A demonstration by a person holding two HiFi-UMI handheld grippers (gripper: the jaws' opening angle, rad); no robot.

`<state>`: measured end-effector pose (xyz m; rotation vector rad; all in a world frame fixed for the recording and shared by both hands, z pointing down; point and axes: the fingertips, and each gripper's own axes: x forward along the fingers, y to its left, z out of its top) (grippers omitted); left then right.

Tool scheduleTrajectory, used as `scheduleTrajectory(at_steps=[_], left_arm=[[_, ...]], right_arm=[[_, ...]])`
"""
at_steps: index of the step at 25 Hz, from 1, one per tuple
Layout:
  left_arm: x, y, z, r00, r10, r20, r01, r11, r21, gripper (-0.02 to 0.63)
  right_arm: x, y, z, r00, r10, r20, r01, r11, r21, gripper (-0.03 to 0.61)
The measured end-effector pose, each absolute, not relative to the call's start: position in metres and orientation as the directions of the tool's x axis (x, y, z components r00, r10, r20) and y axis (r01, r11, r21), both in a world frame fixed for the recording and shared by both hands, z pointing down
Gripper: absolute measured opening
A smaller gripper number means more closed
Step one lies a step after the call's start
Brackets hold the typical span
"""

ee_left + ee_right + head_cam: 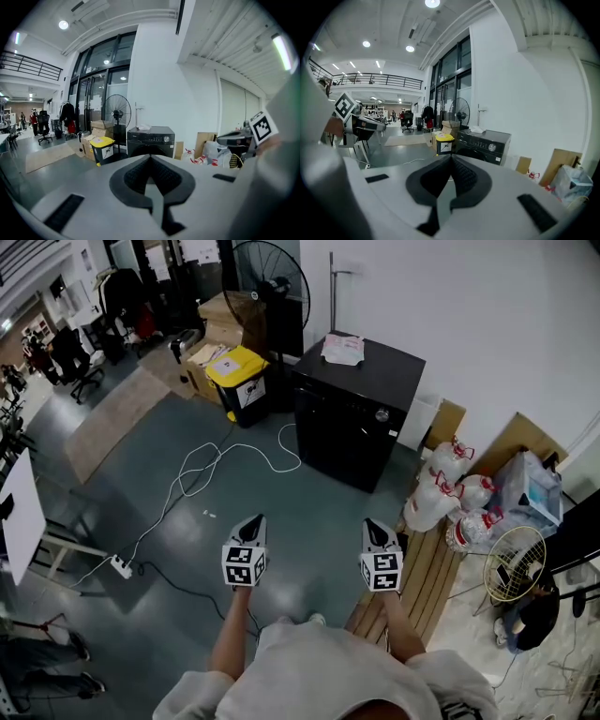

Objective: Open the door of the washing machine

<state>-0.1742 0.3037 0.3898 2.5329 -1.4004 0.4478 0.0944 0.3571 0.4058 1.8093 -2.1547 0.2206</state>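
left gripper (254, 520) and right gripper (374, 524), fingers together, empty — black washing machine (349, 432) well apart, its print illegible

Both the left gripper (253, 520) and the right gripper (377, 525) wear matt grey, plastic-looking shells with ribbed black rubbery pads (136, 176). Ahead of them the washing machine (354, 413) is smooth and dark with a faint sheen, on a smooth grey-blue floor (309, 507) that shines softly. Just right of the right gripper lie bare wooden slats (427, 577), beyond them clear plastic jugs (441, 488) and brown cardboard (520, 437), while far ahead of the left gripper stands a yellow-lidded plastic bin (236, 379).
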Motion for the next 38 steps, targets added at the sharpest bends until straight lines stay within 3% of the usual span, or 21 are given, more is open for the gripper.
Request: scheduleTrajectory(at_steps=[11, 38], left_arm=[[-0.163, 0.266, 0.405, 0.495, -0.774, 0.394, -0.851, -0.524, 0.038, 0.008], [-0.16, -0.043, 0.405, 0.604, -0.707, 0.369, -0.781, -0.618, 0.094, 0.008]], right_arm=[[0.1, 0.32, 0.424, -0.17, -0.913, 0.371, -0.974, 0.212, 0.075, 0.0], [0.07, 0.036, 0.411, -0.095, -0.919, 0.383, -0.977, 0.159, 0.139, 0.0]])
